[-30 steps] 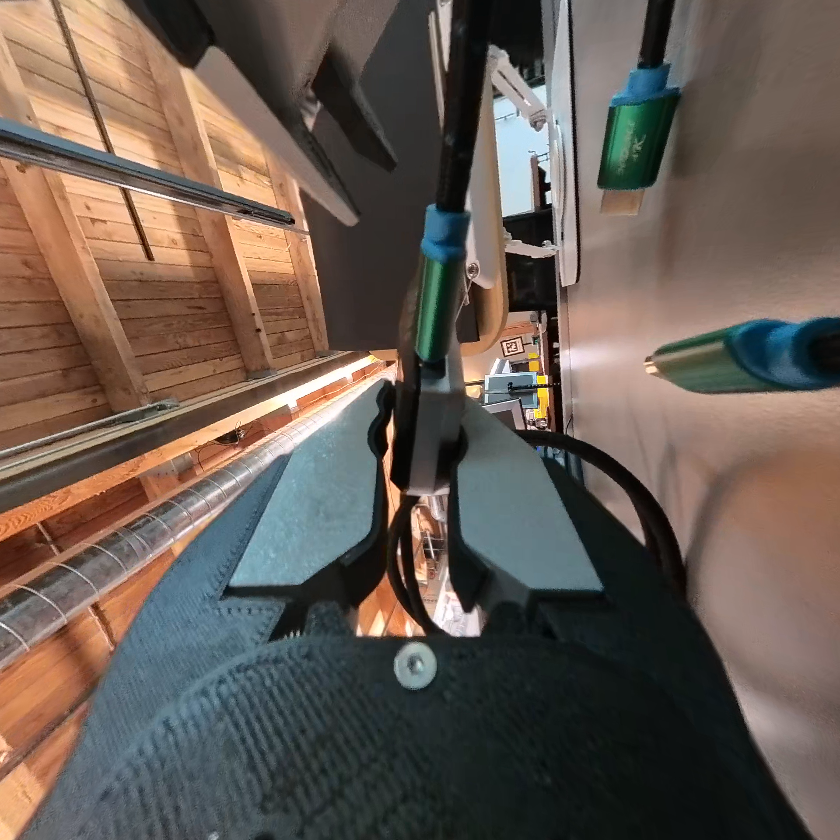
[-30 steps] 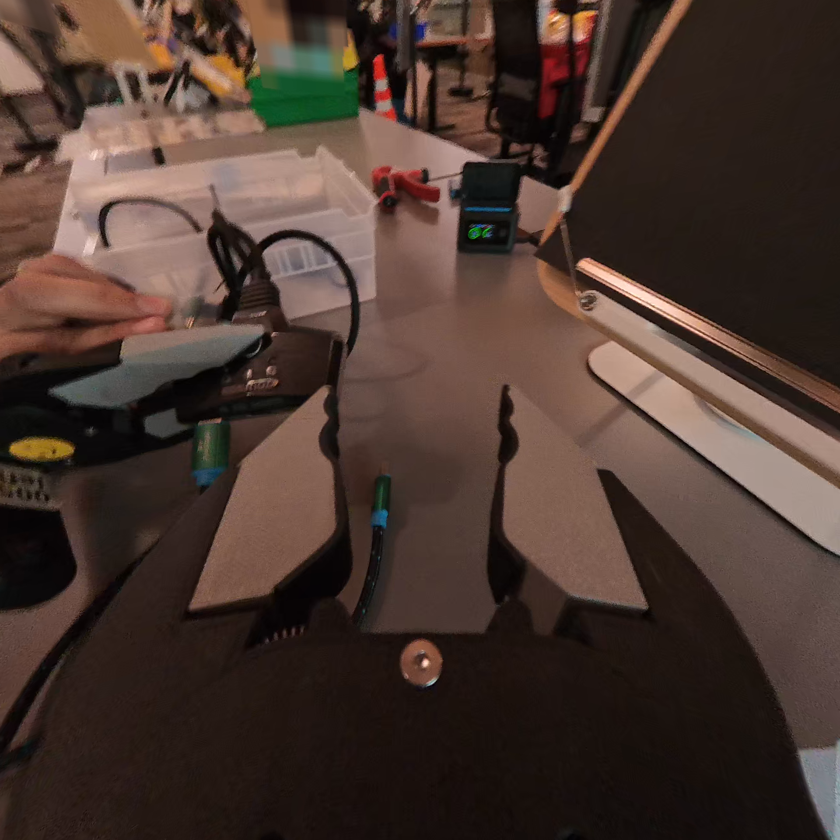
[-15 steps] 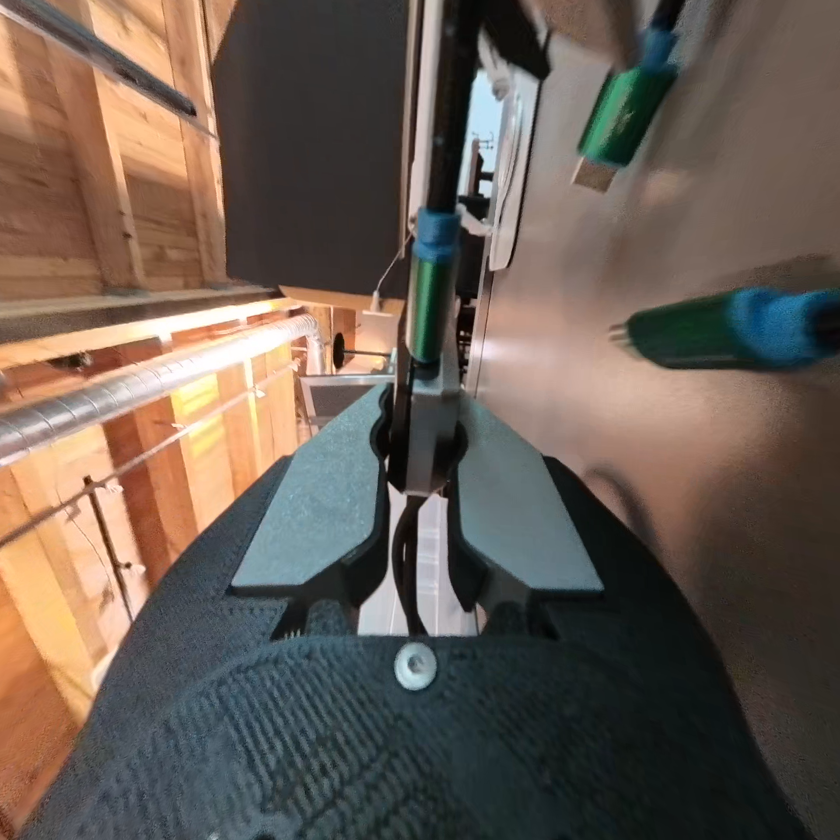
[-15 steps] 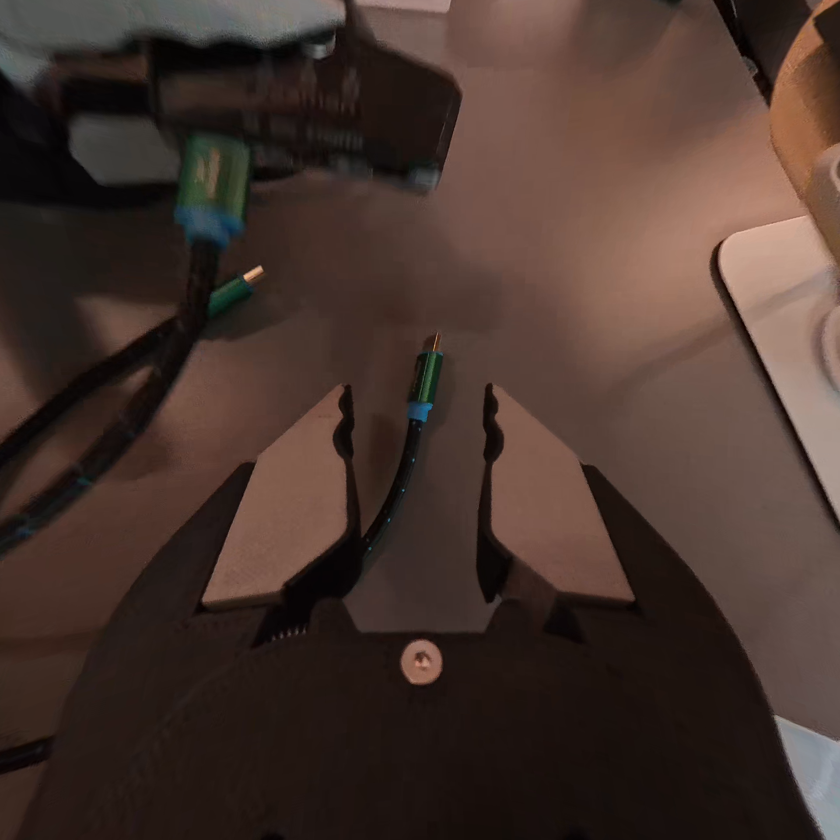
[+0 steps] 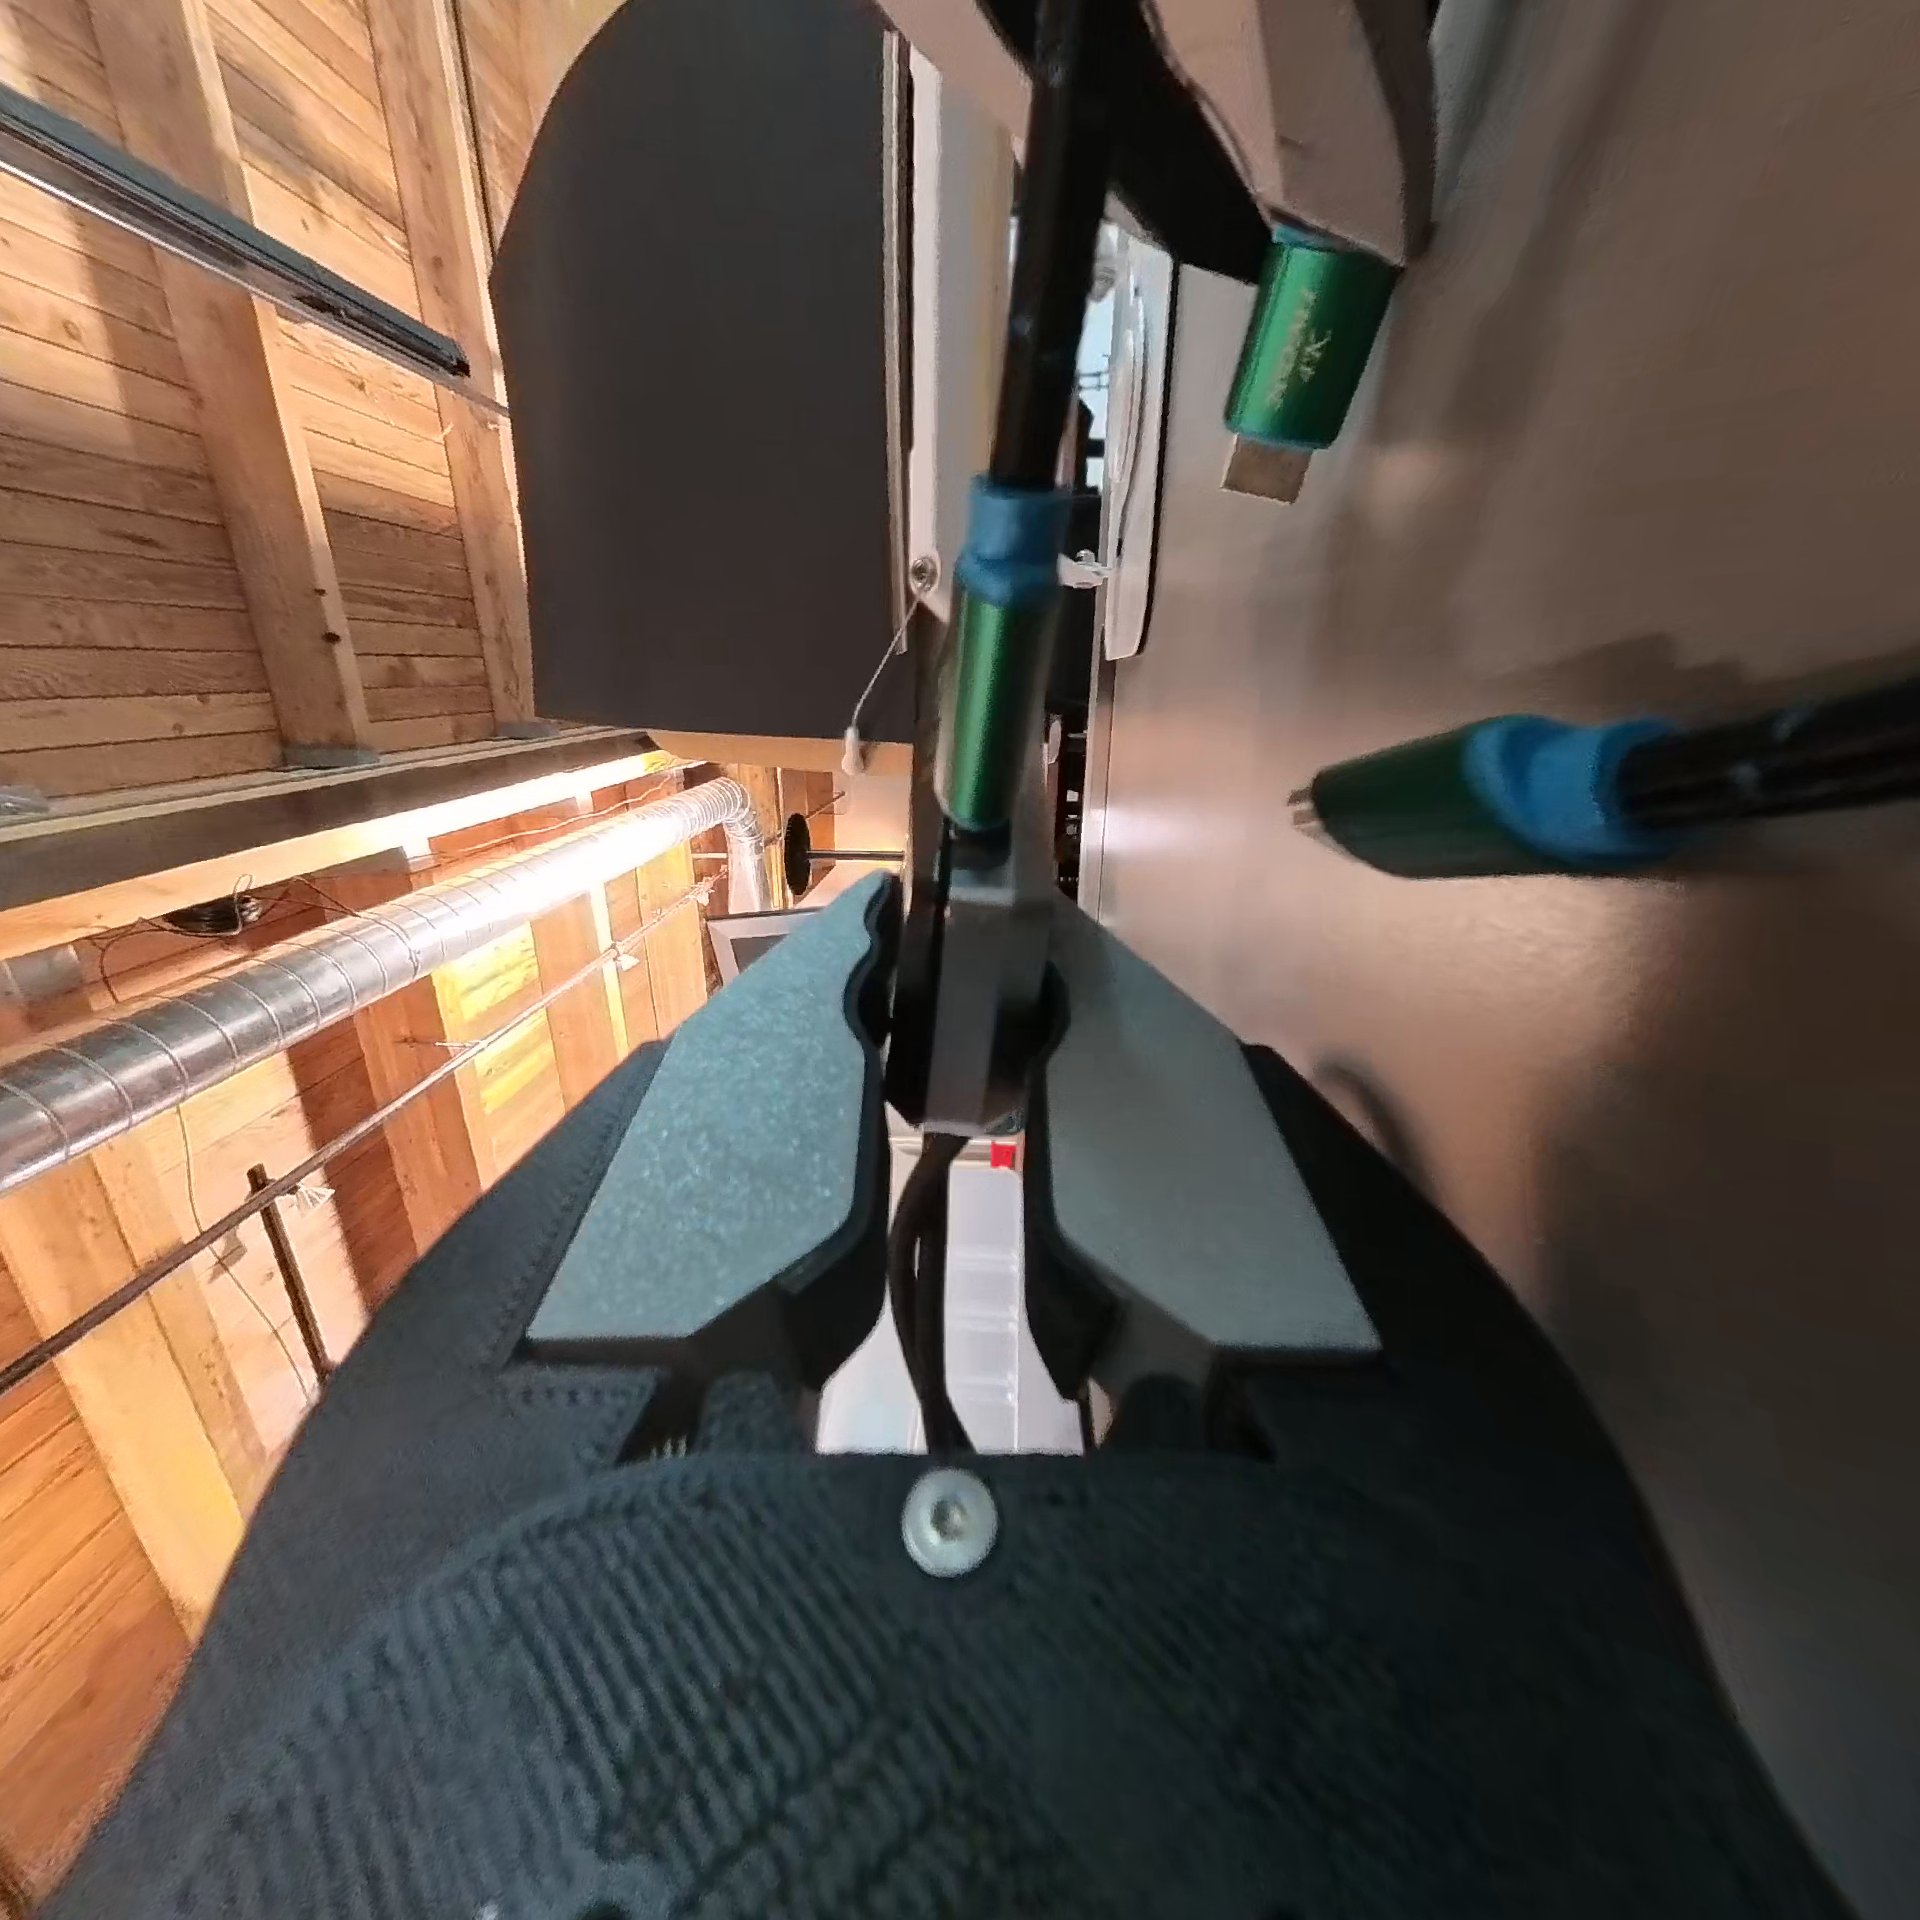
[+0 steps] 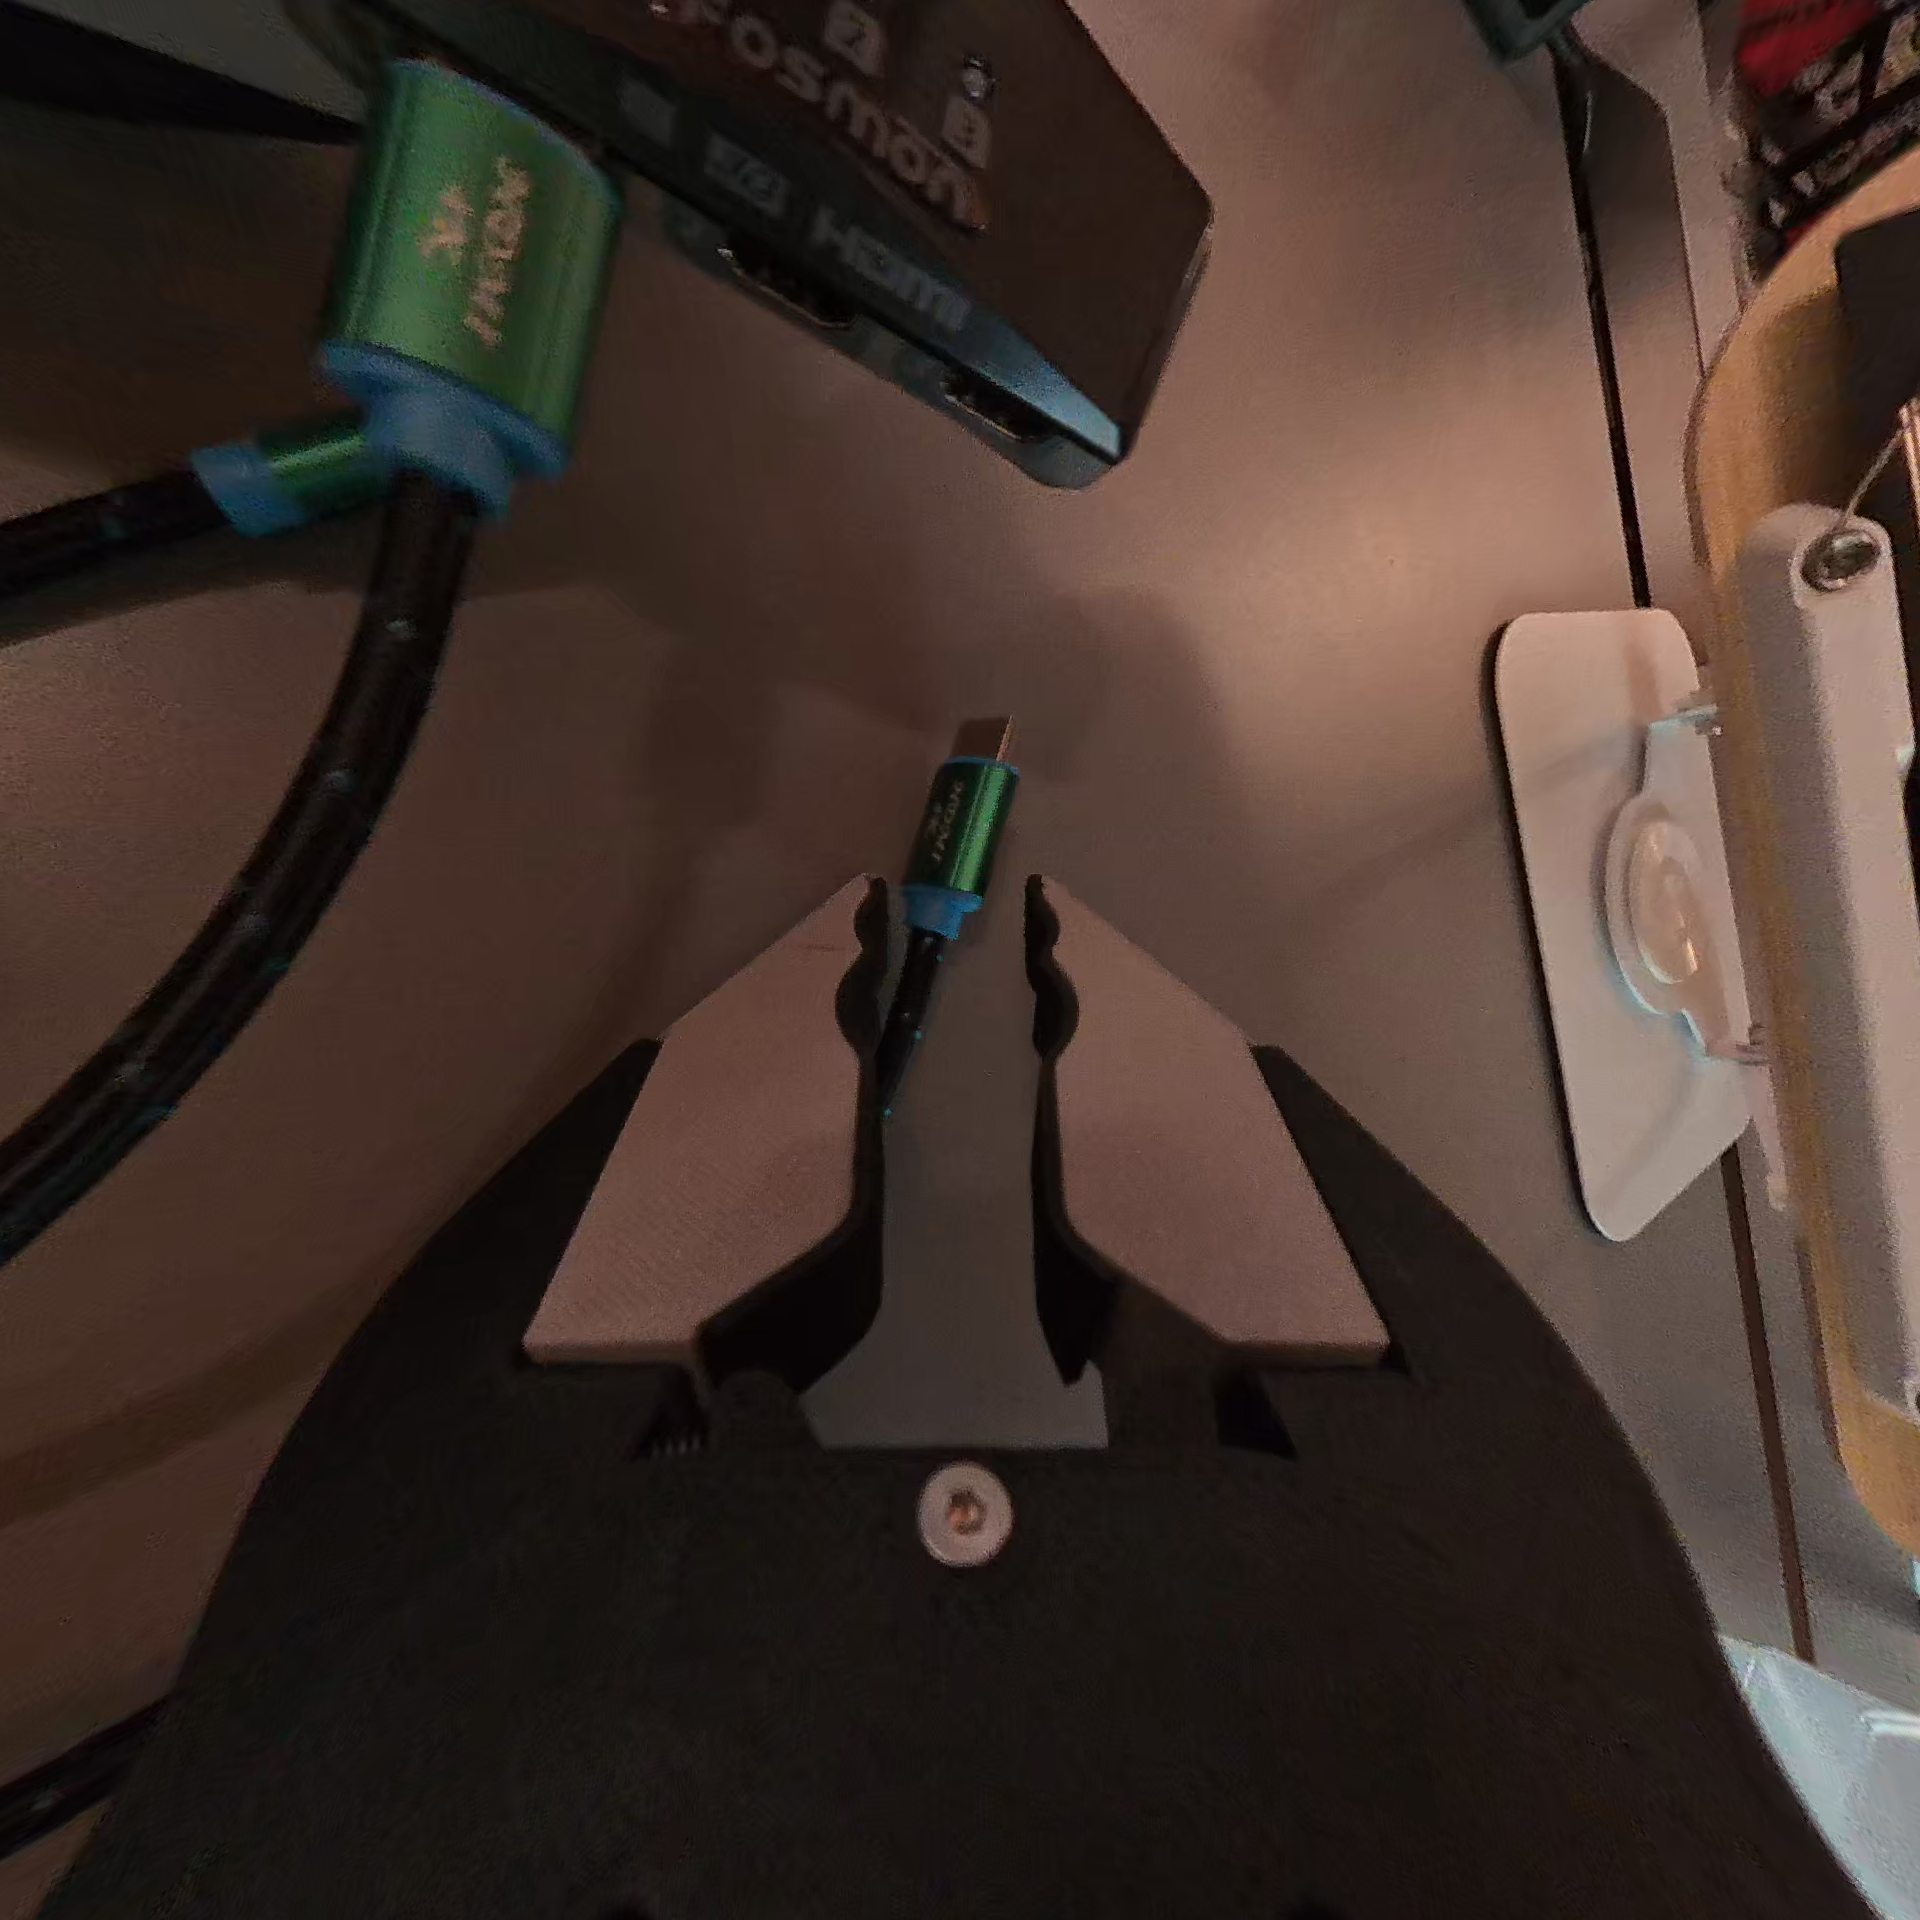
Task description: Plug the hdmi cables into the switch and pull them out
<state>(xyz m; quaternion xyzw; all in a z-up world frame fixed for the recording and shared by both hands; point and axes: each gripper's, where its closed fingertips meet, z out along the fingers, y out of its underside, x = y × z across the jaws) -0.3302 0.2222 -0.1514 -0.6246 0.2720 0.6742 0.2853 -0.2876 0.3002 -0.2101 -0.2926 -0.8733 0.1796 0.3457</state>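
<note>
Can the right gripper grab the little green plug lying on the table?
Probably yes. The right gripper is open, and the green plug lies on the table just past its fingertips, with its cable running between the fingers. Nothing sits in the way; it would only need to move forward a little.

The dark switch point(image 6: 935, 187) sits raised above the bench point(image 6: 1247, 520), one green HDMI plug point(image 6: 468, 260) seated in it and two ports empty. Two more green plugs point(image 6: 956, 842) point(image 6: 296, 473) lie loose on the bench, unplugged.

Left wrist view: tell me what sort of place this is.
Probably a workshop or lab in a timber building: plank walls, an exposed metal duct, and a grey desk carrying a monitor and loose HDMI cables.
</note>
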